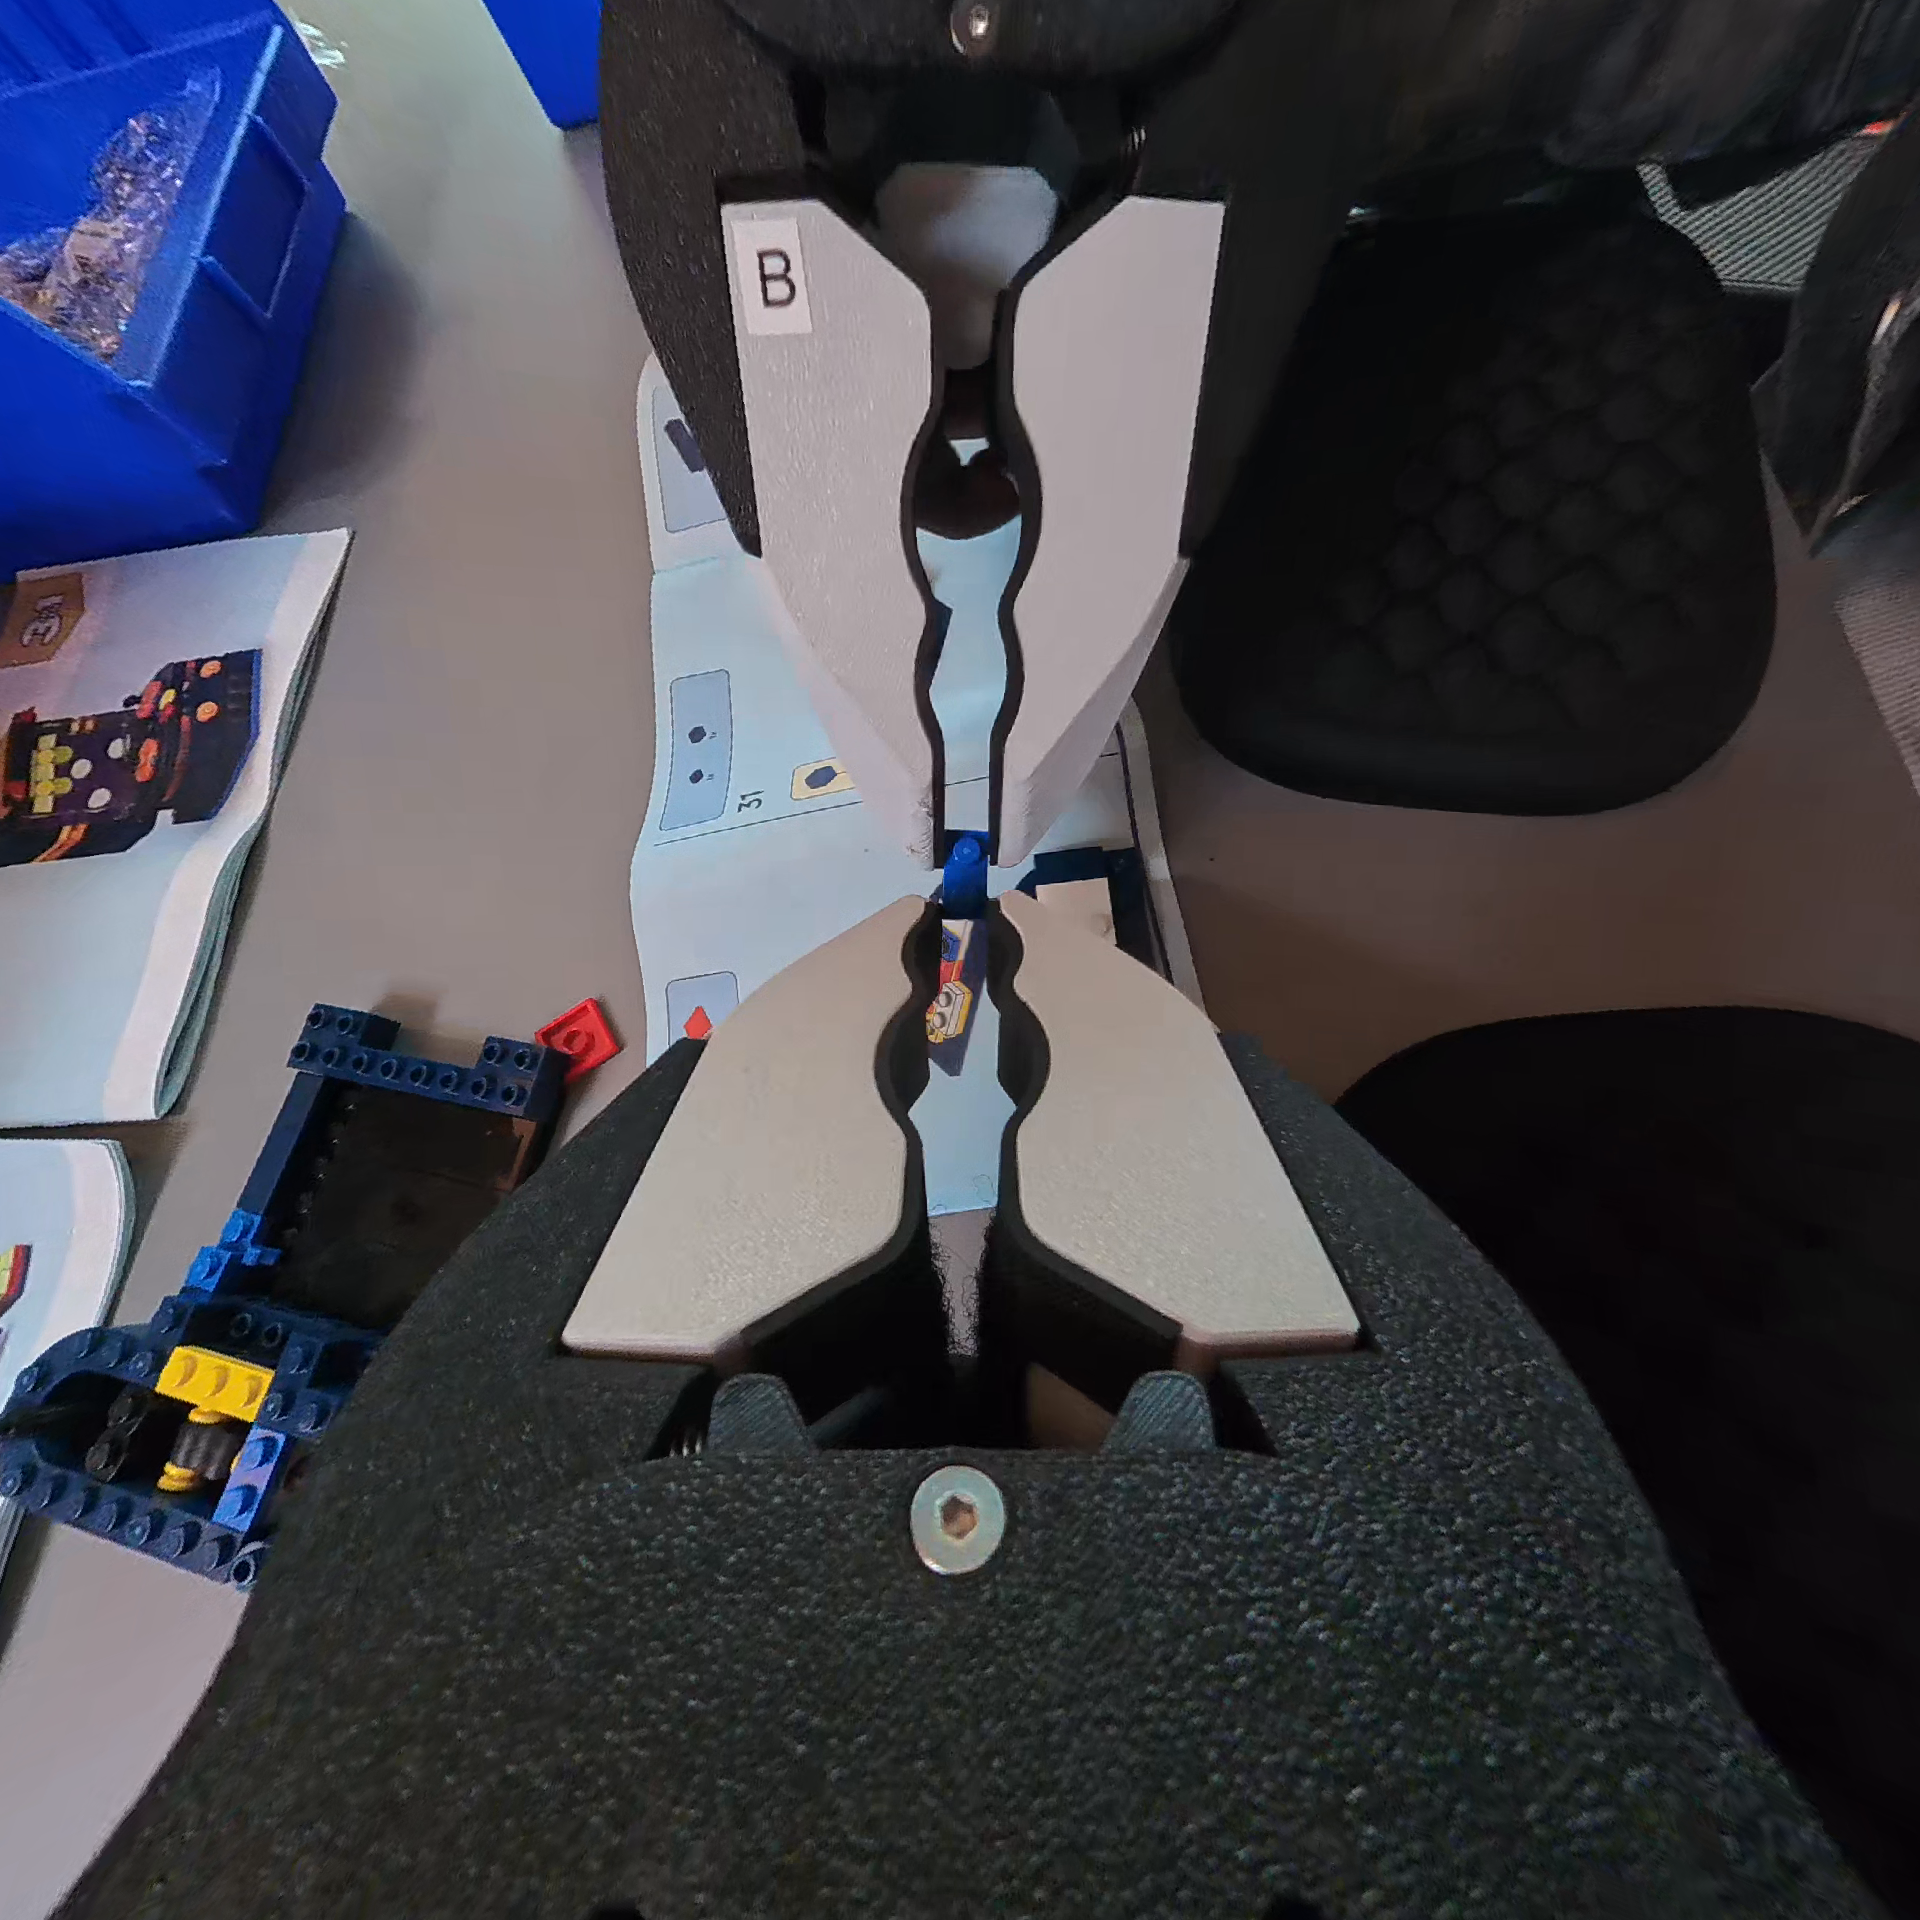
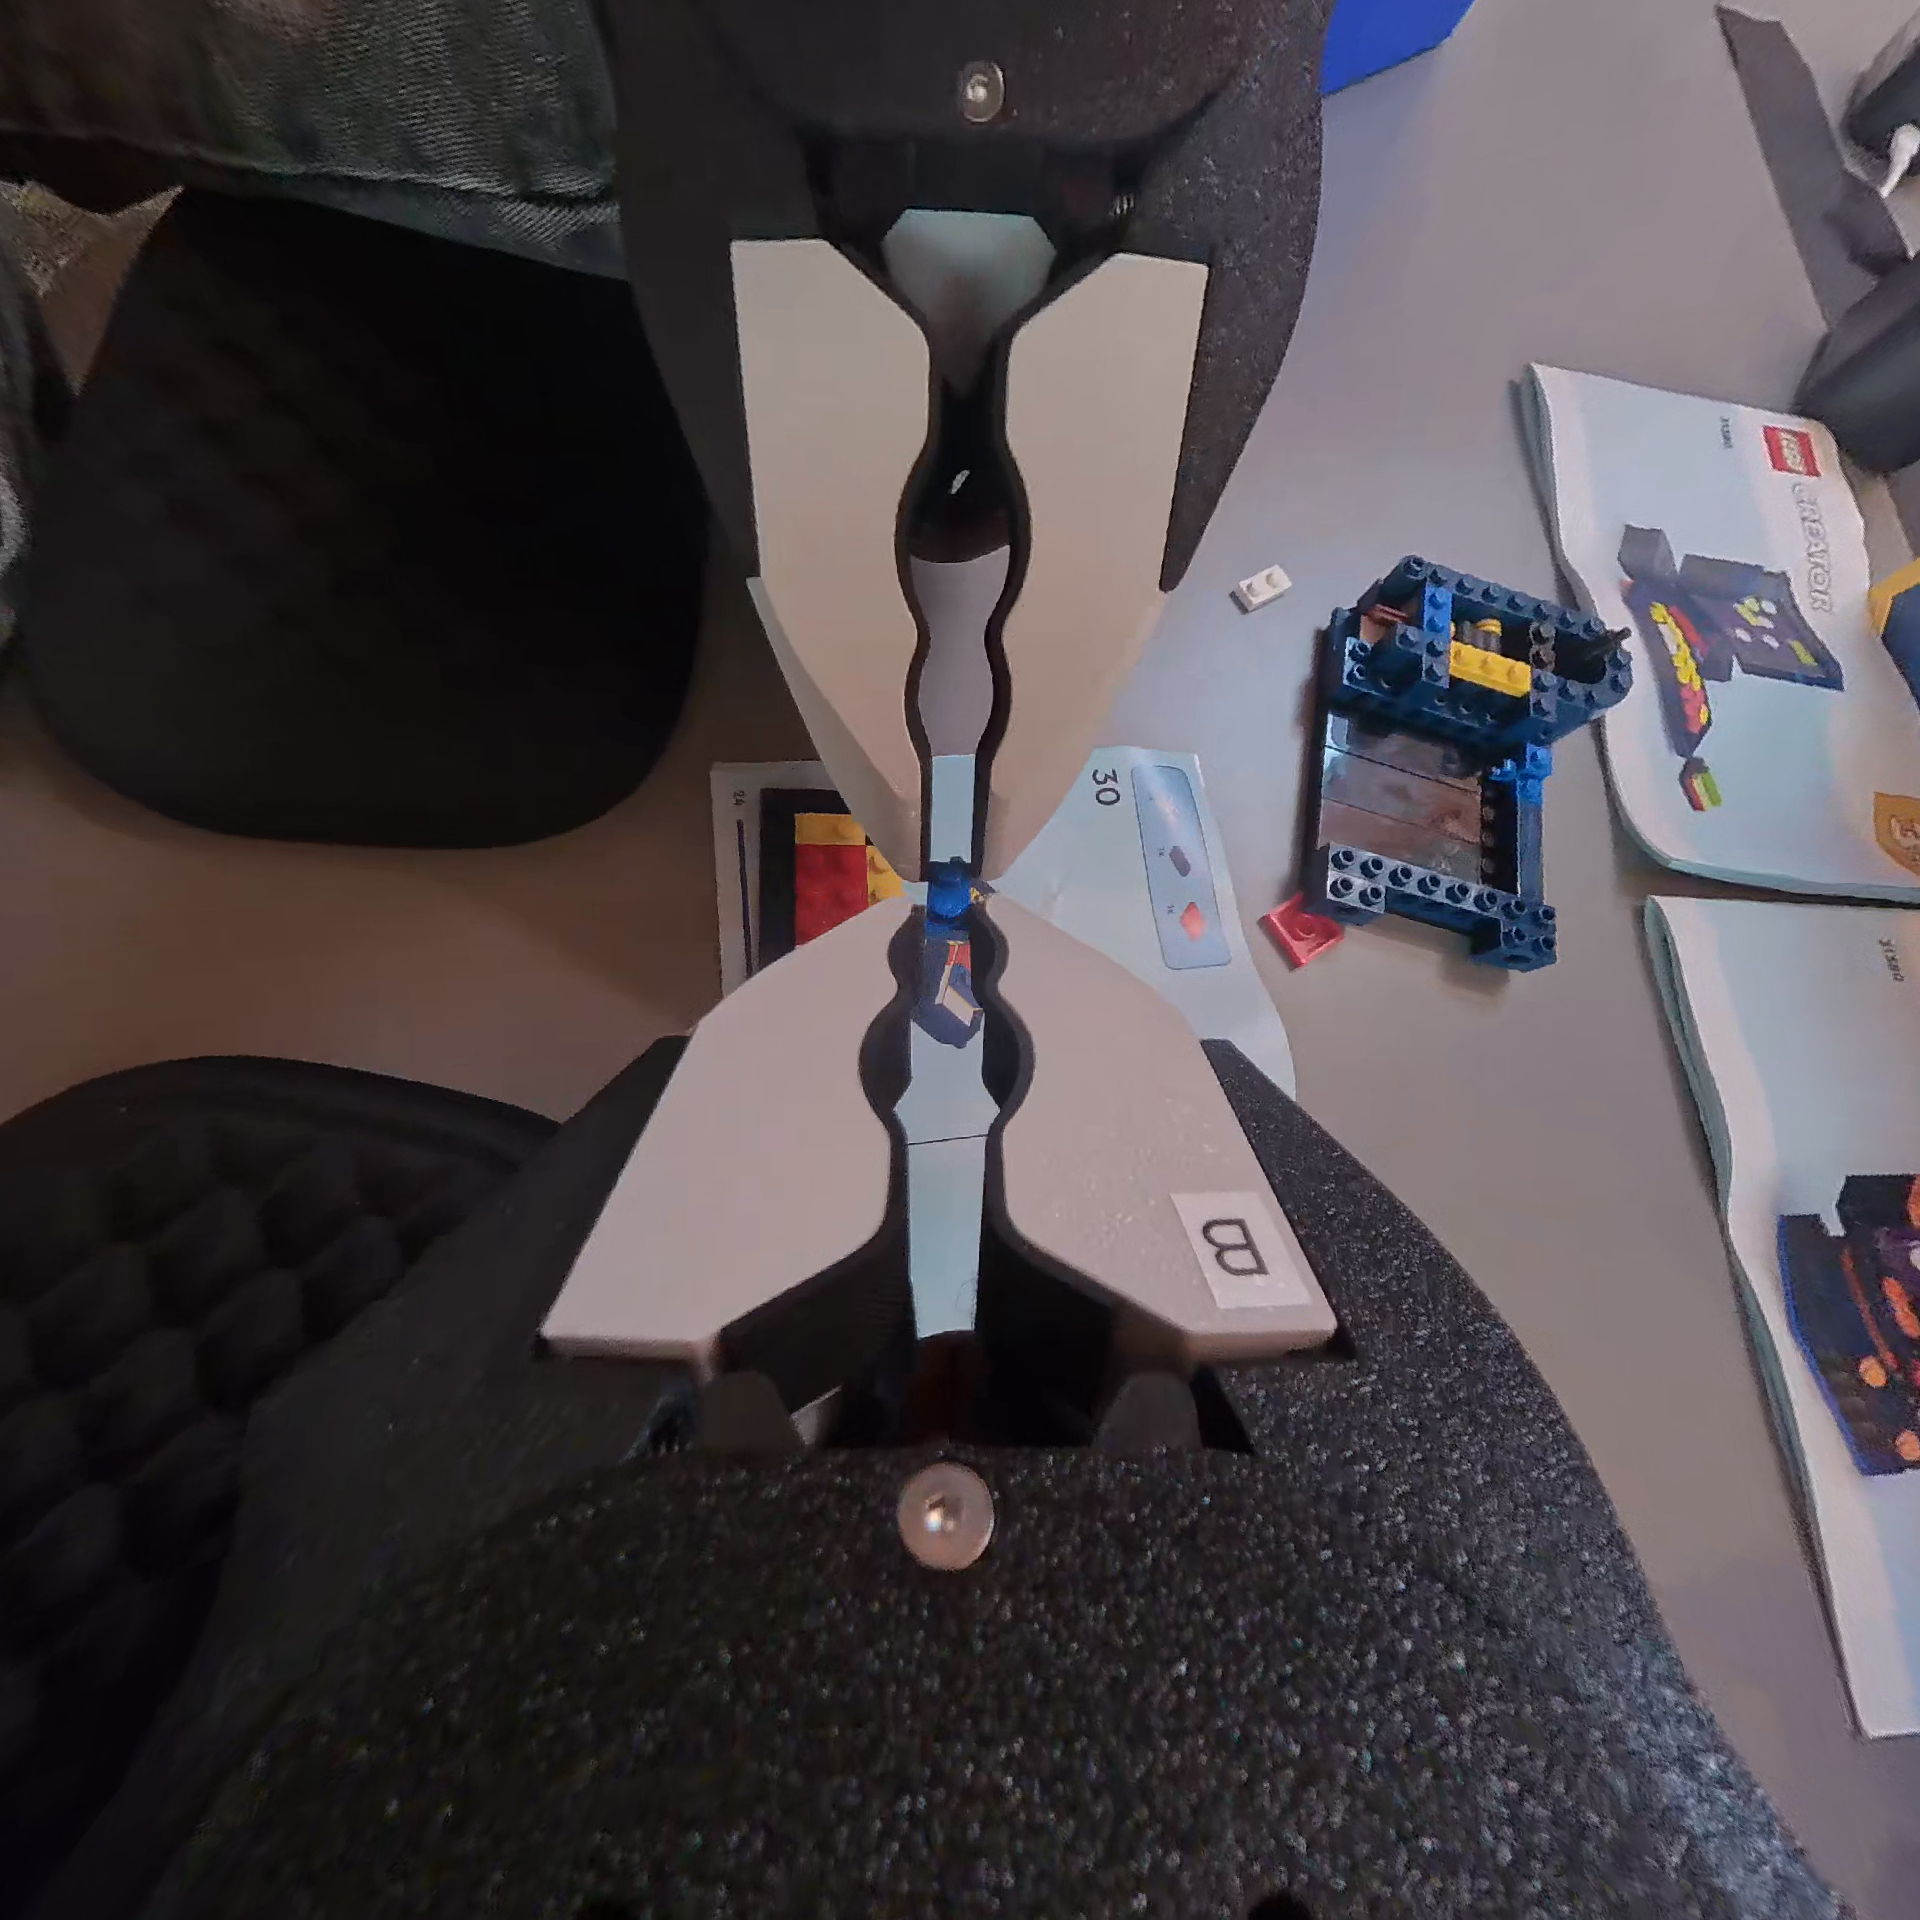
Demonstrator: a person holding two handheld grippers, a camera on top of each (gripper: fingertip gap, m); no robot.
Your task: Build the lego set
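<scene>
**Two grippers meet tip to tip on one small blue piece**

The left gripper point(image 1: 961, 914) and the right gripper point(image 2: 951, 920) face each other nose to nose above an open instruction booklet point(image 1: 727, 883), and a small blue brick piece point(image 1: 964, 871) sits exactly where their tips come together. Each set of jaws is drawn almost fully closed, with only a narrow slit between the pale fingers, and each appears to pinch one end of the piece. Meeting head-on like this lets both tools share a part too small to offer either one much surface. How firmly each pad presses is hard to judge, since the piece is tiny and partly hidden by the fingertips.

The piece hangs over the booklet page near the table edge, with dark padded chair seats point(image 1: 1475, 520) beyond. Holding it above the page keeps the printed diagrams in sight beneath the jaws.

The dark blue brick frame point(image 2: 1455, 748) lies well apart on the grey table point(image 2: 1455, 312), with a red square plate point(image 2: 1301, 928) just beside its corner and a small white plate point(image 2: 1262, 587) a little farther off. Closed booklets point(image 2: 1714, 623) lie past the frame, and a blue bin point(image 1: 156, 312) holding clear bags stands at the table's far side
</scene>
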